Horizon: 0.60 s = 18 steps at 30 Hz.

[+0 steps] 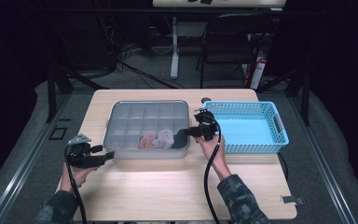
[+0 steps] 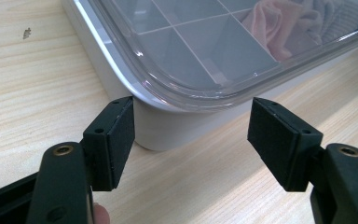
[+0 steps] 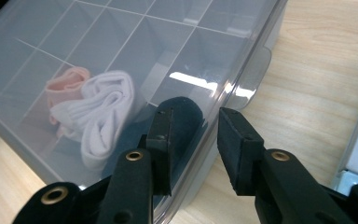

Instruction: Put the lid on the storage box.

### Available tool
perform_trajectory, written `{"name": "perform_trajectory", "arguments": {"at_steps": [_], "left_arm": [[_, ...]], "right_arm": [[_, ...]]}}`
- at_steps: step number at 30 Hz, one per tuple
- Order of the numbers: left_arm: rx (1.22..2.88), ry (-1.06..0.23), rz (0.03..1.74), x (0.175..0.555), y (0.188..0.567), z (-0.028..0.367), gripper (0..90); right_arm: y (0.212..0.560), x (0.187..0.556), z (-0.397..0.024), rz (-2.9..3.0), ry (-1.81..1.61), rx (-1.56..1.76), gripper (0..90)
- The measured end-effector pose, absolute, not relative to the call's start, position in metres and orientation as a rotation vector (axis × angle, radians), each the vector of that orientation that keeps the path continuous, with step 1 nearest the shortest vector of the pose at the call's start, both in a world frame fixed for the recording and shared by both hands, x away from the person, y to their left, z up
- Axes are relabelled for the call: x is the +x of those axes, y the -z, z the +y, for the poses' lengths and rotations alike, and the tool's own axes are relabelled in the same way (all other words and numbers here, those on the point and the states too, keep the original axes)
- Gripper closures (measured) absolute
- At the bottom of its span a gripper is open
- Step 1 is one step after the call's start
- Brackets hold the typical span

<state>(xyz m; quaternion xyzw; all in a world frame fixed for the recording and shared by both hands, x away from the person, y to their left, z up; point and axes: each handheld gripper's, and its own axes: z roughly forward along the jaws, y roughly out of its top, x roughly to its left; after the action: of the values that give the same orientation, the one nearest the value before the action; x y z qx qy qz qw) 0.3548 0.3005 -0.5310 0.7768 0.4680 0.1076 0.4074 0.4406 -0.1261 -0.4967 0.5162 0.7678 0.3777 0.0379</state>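
Table [image 1: 168, 186] | box [image 1: 145, 148] corner between left tongs [image 2: 191, 140], untouched

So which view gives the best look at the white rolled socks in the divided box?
The right gripper view: the white rolled socks lie large and sharp under the clear lid, beside a pink pair. The high view shows them as a small pale blob. The left gripper view catches only a greyish edge at its top.
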Motion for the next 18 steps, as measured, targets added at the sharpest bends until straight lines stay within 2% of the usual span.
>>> {"name": "perform_trajectory", "arguments": {"at_steps": [3, 5, 8, 14, 18], "left_arm": [[1.963, -0.268, 1.181, 0.3551, 0.5313, 0.3004, 32.3], [1.957, -0.260, 1.187, 0.3552, 0.5320, 0.3008, 32.4], [1.957, -0.268, 1.189, 0.3556, 0.5330, 0.3010, 33.5], [1.952, -0.268, 1.190, 0.3561, 0.5330, 0.3008, 33.7], [1.953, -0.260, 1.189, 0.3562, 0.5333, 0.3015, 33.8]], "right_arm": [[0.4986, 0.4435, -0.1289, 2.360, -1.175, 1.602, 66.9], [0.5005, 0.4448, -0.1282, 2.365, -1.166, 1.613, 60.9], [0.5008, 0.4465, -0.1263, 2.376, -1.155, 1.634, 57.7], [0.4995, 0.4489, -0.1249, 2.372, -1.184, 1.638, 57.8], [0.4973, 0.4501, -0.1192, 2.373, -1.148, 1.611, 61.4]]}}
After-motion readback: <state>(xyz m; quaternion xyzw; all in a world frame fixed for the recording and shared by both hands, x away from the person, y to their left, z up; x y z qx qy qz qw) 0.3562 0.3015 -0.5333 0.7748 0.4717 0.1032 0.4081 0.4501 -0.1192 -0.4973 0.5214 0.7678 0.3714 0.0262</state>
